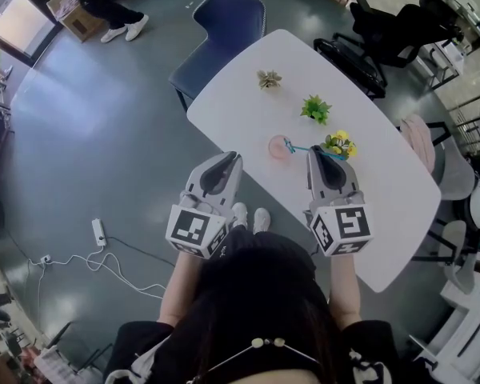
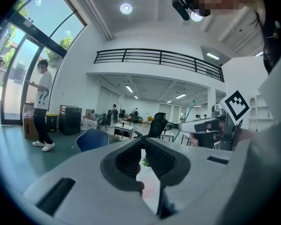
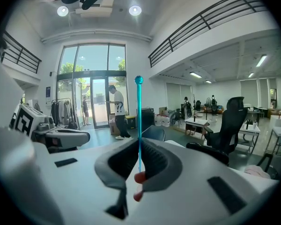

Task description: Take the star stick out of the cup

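A pink cup (image 1: pixel 280 147) stands on the white table (image 1: pixel 388 202). My right gripper (image 1: pixel 320 155) is shut on the thin teal star stick (image 1: pixel 304 148), whose far end reaches over the cup's right rim; whether it touches the cup I cannot tell. In the right gripper view the stick (image 3: pixel 139 121) rises straight out of the closed jaws of the right gripper (image 3: pixel 139 149) to a small ball tip, with a red piece (image 3: pixel 139 176) showing low in the jaws. My left gripper (image 1: pixel 226 162) hovers left of the cup at the table's near edge. The left gripper (image 2: pixel 142 146) is shut and empty.
Two small green plants (image 1: pixel 315 108) (image 1: pixel 269 78) and a pot of yellow flowers (image 1: pixel 338 143) stand on the table beyond the cup. A blue chair (image 1: pixel 222 30) is at the far end, black office chairs (image 1: pixel 384 30) at the right. A person (image 2: pixel 42 107) stands by the glass doors.
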Motion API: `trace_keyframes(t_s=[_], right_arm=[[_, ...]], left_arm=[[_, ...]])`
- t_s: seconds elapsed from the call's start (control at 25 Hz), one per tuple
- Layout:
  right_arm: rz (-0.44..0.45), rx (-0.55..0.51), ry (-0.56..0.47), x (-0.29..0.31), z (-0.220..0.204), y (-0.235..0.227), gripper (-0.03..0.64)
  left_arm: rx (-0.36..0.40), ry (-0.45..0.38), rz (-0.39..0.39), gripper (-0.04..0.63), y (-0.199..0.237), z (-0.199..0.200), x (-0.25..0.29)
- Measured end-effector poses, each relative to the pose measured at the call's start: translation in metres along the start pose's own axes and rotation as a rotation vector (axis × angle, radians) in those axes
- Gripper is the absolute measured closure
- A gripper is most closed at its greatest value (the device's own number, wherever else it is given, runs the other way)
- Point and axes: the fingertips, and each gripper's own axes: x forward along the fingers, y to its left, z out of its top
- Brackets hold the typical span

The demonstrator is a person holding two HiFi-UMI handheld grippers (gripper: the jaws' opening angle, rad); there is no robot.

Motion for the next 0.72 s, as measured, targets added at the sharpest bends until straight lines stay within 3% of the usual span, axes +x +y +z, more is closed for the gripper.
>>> trace_keyframes(t_s=[0.72], right_arm=[[0.008, -0.013, -0.015, -0.0056, 0.0093, 0.0033, 0.597]], left_arm=[[-0.009, -0.005, 0.009, 0.565, 0.0007, -0.0013, -0.0034]])
